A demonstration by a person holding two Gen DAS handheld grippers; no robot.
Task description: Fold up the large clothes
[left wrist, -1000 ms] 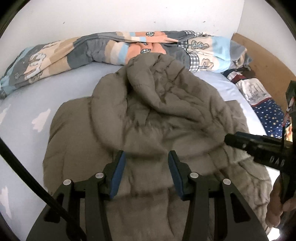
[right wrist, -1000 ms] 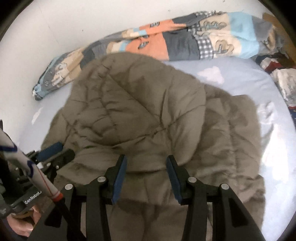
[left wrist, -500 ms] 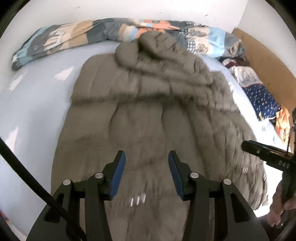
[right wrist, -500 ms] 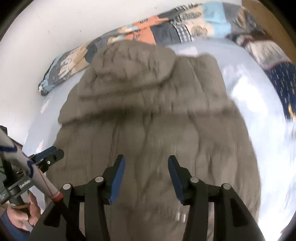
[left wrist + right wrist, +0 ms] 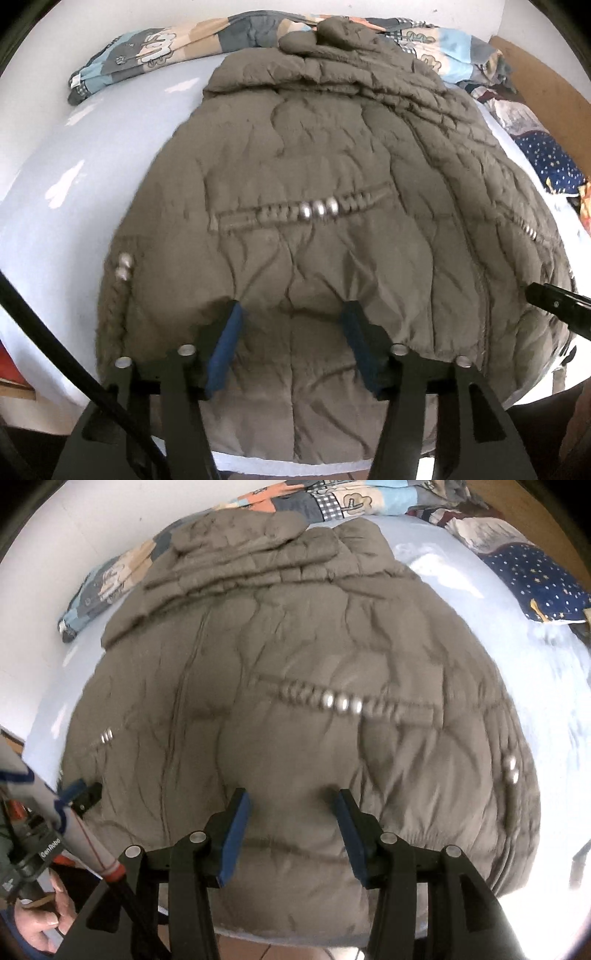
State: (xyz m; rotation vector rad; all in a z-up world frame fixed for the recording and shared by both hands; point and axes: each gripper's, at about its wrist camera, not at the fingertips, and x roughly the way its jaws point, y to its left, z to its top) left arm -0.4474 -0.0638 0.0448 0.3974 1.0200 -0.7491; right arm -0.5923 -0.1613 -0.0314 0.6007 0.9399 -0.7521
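While both grippers, left (image 5: pixel 291 314) and right (image 5: pixel 291 801), hover spread over the coat (image 5: pixel 332 184), its puffy hem could slip a shallow pinch.

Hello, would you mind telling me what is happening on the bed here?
A person is working with a claw in each hand on a brown puffer jacket spread over the pale blue bedsheet, hood toward the wall. The left claw and the right claw are both open, set over the hem nearest the person, gripping nothing. No fold has been made yet. A patterned quilt lies bunched along the wall behind the hood.
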